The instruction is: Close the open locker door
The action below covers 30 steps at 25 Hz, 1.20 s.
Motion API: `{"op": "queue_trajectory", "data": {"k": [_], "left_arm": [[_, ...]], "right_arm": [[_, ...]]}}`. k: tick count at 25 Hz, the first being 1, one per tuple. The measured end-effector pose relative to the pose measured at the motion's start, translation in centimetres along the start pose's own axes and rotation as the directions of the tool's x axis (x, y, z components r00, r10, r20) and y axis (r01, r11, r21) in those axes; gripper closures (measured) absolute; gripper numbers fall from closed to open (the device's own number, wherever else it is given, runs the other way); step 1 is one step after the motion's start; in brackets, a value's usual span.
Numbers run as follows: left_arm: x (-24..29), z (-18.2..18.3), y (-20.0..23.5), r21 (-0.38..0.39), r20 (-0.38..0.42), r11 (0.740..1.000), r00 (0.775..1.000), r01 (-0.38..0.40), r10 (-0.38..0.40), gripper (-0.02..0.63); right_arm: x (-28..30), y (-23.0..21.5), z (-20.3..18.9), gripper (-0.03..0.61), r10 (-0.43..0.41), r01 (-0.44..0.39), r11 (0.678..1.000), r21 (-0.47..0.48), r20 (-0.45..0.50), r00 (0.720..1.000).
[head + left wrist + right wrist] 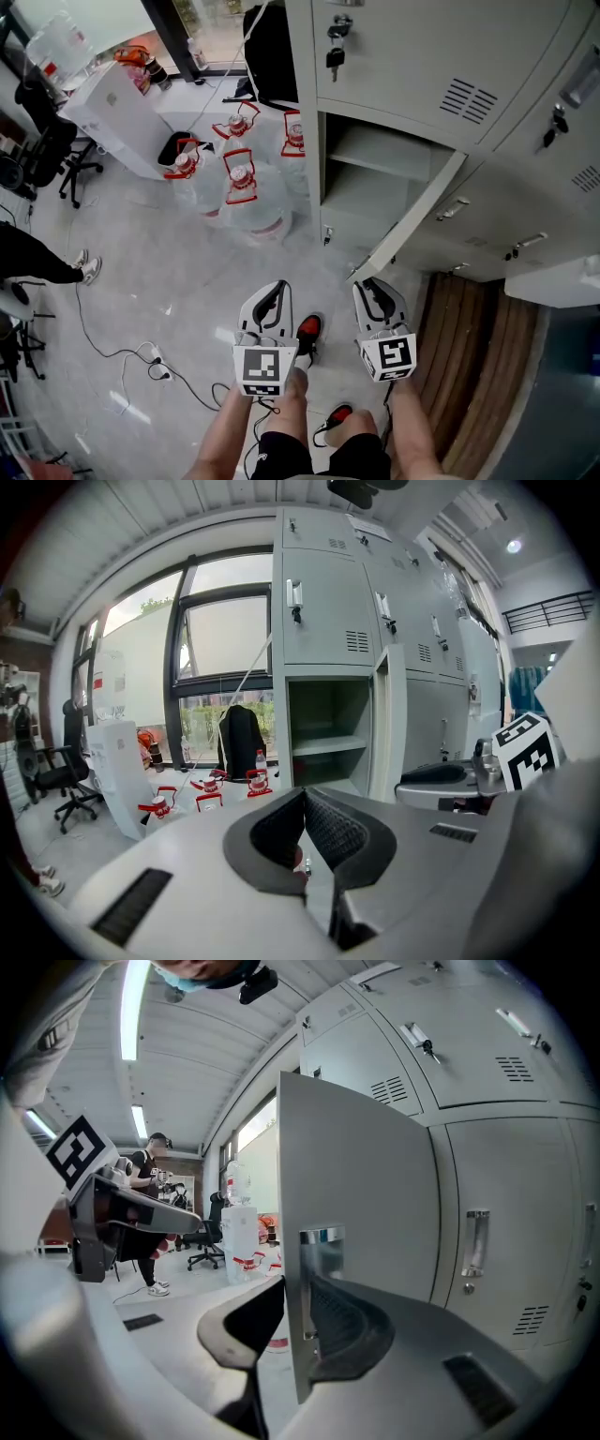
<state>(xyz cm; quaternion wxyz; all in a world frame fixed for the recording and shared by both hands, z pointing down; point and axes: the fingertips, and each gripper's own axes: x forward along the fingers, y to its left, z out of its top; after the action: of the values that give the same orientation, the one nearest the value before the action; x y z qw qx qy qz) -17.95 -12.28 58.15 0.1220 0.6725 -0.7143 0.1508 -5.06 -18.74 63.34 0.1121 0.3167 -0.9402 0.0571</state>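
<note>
Left claw [272, 291], right claw [373, 286]: two; open locker door [409, 223]: one; water jugs [246, 202]: four.

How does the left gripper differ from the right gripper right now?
The left gripper is shut on nothing; the right gripper clasps the edge of the open locker door with its fingers. The left gripper hangs over the floor, away from the lockers; the right gripper is at the door. Both carry a square-marker cube.

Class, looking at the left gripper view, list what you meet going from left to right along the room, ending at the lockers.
Chair → white box → jacket → open locker → door
</note>
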Motion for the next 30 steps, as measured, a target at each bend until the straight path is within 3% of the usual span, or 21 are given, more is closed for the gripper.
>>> {"op": "queue_trajectory", "data": {"k": [11,30], "left_arm": [[1.7,0.6,3.4,-0.022,-0.018,0.999,1.0,-0.025,0.025,0.592],[5.8,1.8,8.6,-0.047,-0.038,0.998,0.998,-0.052,0.05,0.591]], "right_arm": [[4.4,1.1,1.1,0.486,0.028,-0.028,1.0,-0.003,-0.02,0.999],[11.8,-0.2,2.5,0.499,0.002,-0.001,1.0,0.007,-0.027,1.0]]}}
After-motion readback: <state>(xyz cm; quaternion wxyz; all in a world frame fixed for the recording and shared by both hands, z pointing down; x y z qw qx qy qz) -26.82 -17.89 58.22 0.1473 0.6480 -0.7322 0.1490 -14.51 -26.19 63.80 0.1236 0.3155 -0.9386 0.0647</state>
